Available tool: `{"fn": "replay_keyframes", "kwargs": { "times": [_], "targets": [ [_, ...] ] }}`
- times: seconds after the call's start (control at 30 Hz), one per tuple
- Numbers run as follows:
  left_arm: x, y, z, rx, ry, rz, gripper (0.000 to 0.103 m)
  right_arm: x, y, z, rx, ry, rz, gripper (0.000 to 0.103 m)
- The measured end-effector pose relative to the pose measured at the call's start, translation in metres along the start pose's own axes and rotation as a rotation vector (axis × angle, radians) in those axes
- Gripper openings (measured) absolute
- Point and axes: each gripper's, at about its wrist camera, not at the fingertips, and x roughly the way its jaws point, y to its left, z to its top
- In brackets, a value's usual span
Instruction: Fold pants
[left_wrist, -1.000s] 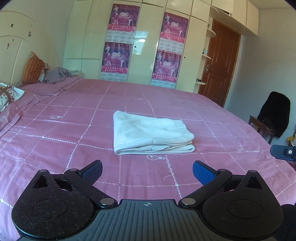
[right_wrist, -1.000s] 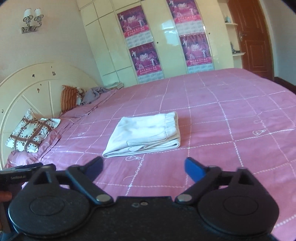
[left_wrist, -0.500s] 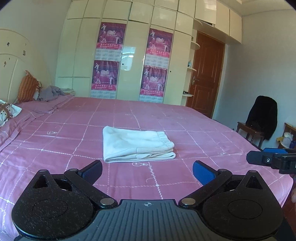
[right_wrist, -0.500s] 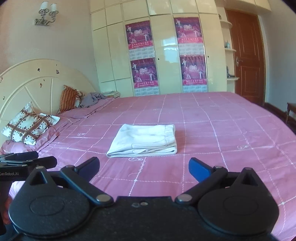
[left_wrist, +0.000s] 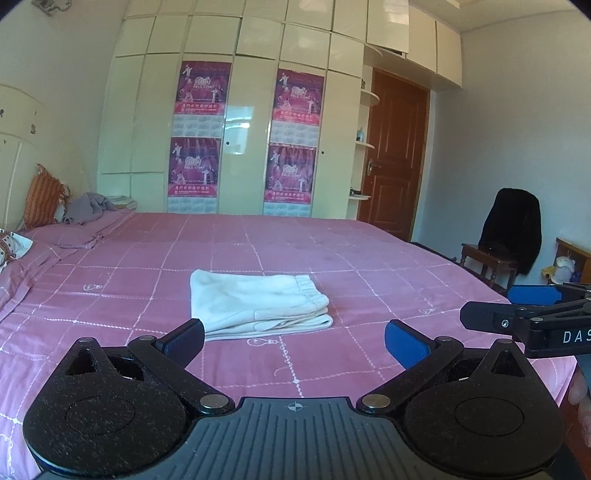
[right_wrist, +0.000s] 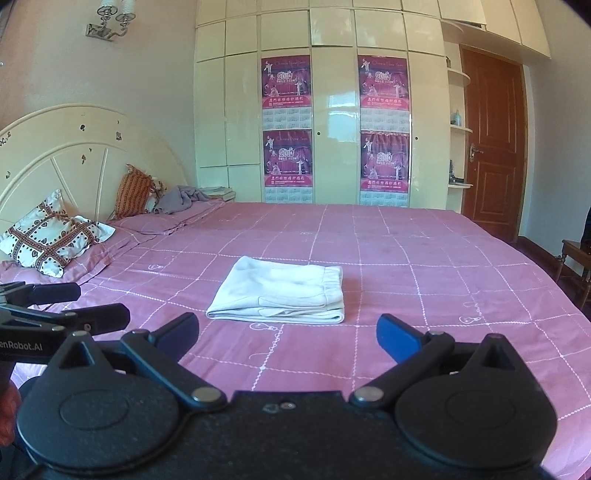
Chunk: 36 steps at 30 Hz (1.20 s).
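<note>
Your pants (left_wrist: 256, 302) lie folded into a flat, layered rectangle on the bed (left_wrist: 369, 266), straight ahead of both grippers and well apart from their tips, touching neither. The long axis of the bundle runs side to side across your view: the gathered elastic waistband points to the right, the smooth rounded fold to the left, and the stacked open edges face you. The cloth is soft, cream-white and slightly creased, sitting on a pink bedspread crossed by thin white stitched lines with small bulb outlines. Your left gripper (left_wrist: 293, 338) has its blue-padded fingers spread wide with nothing between them, and your right gripper (right_wrist: 288, 334) is likewise spread wide and holding nothing. In the left wrist view the right gripper shows at the right edge; in the right wrist view the left one shows at the left edge. Far beyond the pants stands a glossy cream wardrobe (right_wrist: 332, 110) with purple posters (right_wrist: 286, 81), a brown panelled door (right_wrist: 493, 147) to its right. Off to your left a patterned pillow (right_wrist: 51, 238) leans by the curved headboard (right_wrist: 74, 147); to your right a dark garment hangs over a wooden chair (left_wrist: 491, 260)
</note>
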Motion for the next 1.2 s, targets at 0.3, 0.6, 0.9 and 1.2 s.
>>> {"fn": "replay_keyframes", "kwargs": {
  "times": [0.3, 0.6, 0.9, 1.2],
  "targets": [
    [-0.0048, -0.0023, 0.0008, 0.001, -0.007, -0.004, 0.103, -0.0028, -0.0013, -0.0002, 0.003, -0.012, 0.0, 0.103],
    [-0.0063, 0.0001, 0.0022, -0.009, -0.008, -0.002, 0.103, -0.0032, 0.0013, 0.0005, -0.001, -0.01, -0.001, 0.103],
    [-0.0037, 0.0018, 0.003, -0.011, -0.001, -0.008, 0.103, -0.0029, -0.0006, 0.0001, -0.002, -0.011, -0.003, 0.103],
    [-0.0016, 0.0016, 0.0011, -0.005, 0.0, -0.014, 0.103, -0.0025, 0.001, -0.0011, -0.004, -0.006, -0.005, 0.103]
  ]
}}
